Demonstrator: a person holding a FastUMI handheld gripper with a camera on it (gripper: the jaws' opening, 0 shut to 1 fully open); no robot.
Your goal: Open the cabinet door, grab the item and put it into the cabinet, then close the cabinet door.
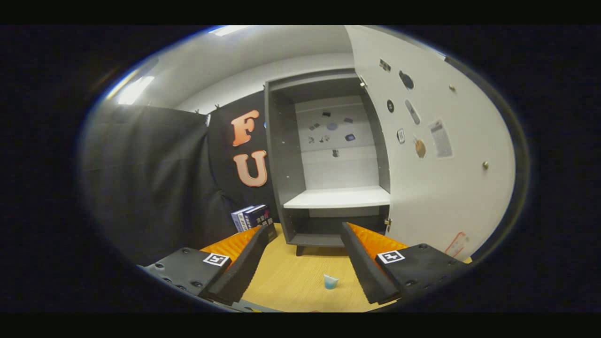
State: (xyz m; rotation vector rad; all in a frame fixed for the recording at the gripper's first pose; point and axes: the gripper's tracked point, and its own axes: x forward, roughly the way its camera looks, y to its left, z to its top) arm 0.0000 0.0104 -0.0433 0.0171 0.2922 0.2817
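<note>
A grey cabinet [286,155] stands on the wooden table beyond my fingers, its white door [436,155] swung wide open to the right. Inside, a white shelf [338,198] holds nothing, and small stickers dot the back panel. A small blue cup [330,281] sits on the table between my two fingers, low and close, nearer the right one. My gripper [304,231] is open, with a wide gap and nothing held between the fingers.
Blue boxes [251,217] stand upright left of the cabinet, just past my left finger. Black cloth walls the booth to the left and behind. The open door carries stickers and small knobs. Wooden tabletop [291,277] stretches between me and the cabinet.
</note>
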